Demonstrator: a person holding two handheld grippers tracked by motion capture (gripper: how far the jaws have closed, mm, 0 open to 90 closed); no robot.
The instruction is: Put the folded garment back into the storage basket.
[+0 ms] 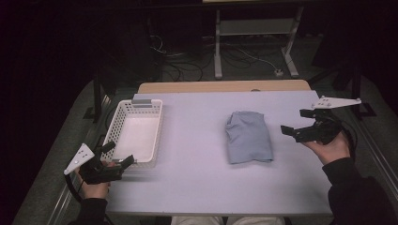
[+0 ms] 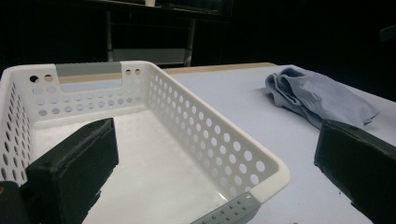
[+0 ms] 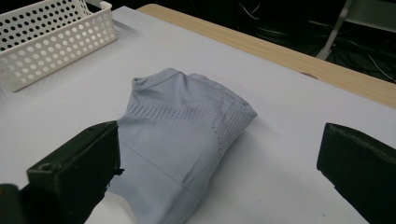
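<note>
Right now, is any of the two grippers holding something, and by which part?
Nothing is held. The left gripper is open near the basket; the right gripper is open beside the folded cloth.

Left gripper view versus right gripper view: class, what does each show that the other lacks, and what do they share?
Left gripper view alone: the white basket's bare floor and its grey corner trim. Right gripper view alone: the perforated band across the folded blue-grey garment, plus cables on the floor. Shared: basket, garment, pale tabletop, and an open black claw in each.
</note>
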